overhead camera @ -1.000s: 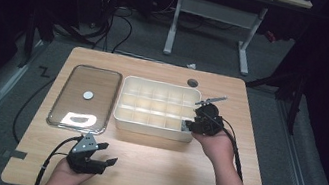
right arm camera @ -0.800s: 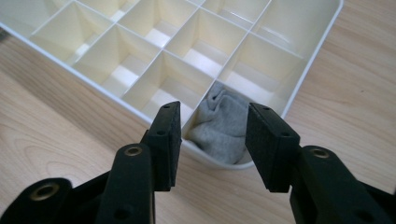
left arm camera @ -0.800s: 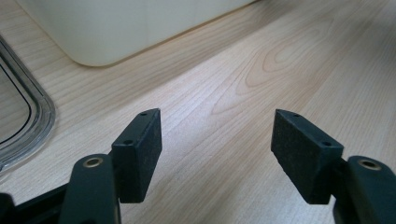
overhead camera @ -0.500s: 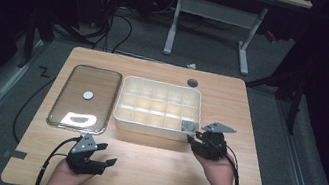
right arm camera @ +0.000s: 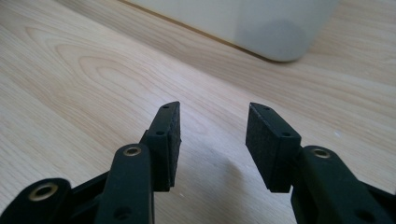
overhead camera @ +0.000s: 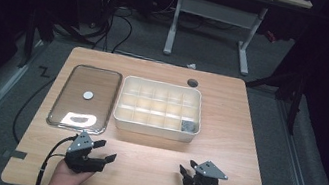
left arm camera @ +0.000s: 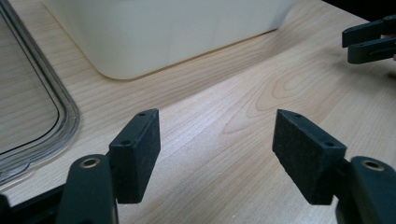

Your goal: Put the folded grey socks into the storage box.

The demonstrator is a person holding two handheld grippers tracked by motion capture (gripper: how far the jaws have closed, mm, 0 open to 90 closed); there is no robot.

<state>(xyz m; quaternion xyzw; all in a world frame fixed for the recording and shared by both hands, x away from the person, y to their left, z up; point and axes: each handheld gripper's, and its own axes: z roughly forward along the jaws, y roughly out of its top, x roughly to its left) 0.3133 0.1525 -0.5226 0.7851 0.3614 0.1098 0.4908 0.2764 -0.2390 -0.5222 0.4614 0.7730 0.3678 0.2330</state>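
Note:
A white compartment box (overhead camera: 155,130) stands mid-table, and a small grey item (overhead camera: 189,125) lies in its front right compartment. My right gripper (overhead camera: 188,169) rests low near the table's front edge, well short of the box. Its jaws have just been opening, and the right gripper view shows my right gripper (right arm camera: 212,116) open over bare wood with nothing between the pads. At the front left my left gripper (overhead camera: 106,149) is open and empty too. In its own view my left gripper (left arm camera: 215,126) points past the box (left arm camera: 177,32).
A clear lid (overhead camera: 98,84) with a white disc (overhead camera: 88,95) on it lies left of the box. A round cable hole (overhead camera: 192,82) sits at the table's back edge. Bare wood lies between the box and both grippers. Cables and desk legs stand on the floor behind.
My right gripper has drawn back from the box's front right corner toward the near edge and sunk to the table. The left gripper has kept still.

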